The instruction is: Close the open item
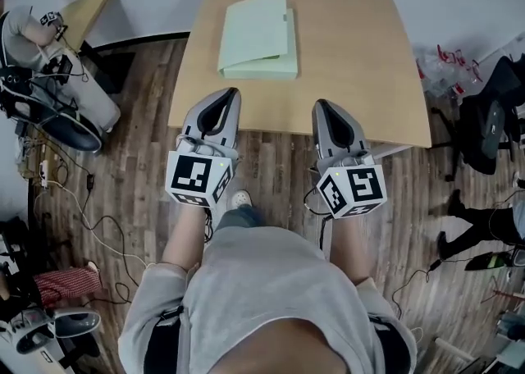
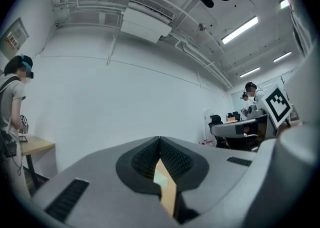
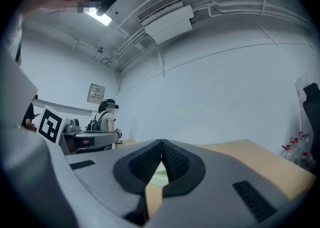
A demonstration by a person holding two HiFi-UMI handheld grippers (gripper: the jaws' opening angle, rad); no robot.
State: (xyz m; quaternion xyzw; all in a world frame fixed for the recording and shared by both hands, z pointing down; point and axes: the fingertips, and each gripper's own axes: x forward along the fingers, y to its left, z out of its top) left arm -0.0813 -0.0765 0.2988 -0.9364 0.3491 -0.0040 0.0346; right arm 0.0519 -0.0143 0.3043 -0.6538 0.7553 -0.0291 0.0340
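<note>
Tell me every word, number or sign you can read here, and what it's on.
No words or numbers can be read.
Left cube and right cube: black-and-white square patterns, no letters.
Wall notice in the right gripper view: too small to read.
Wall poster in the left gripper view: blurred.
Red print on the bags: blurred.
Folder: no print visible.
</note>
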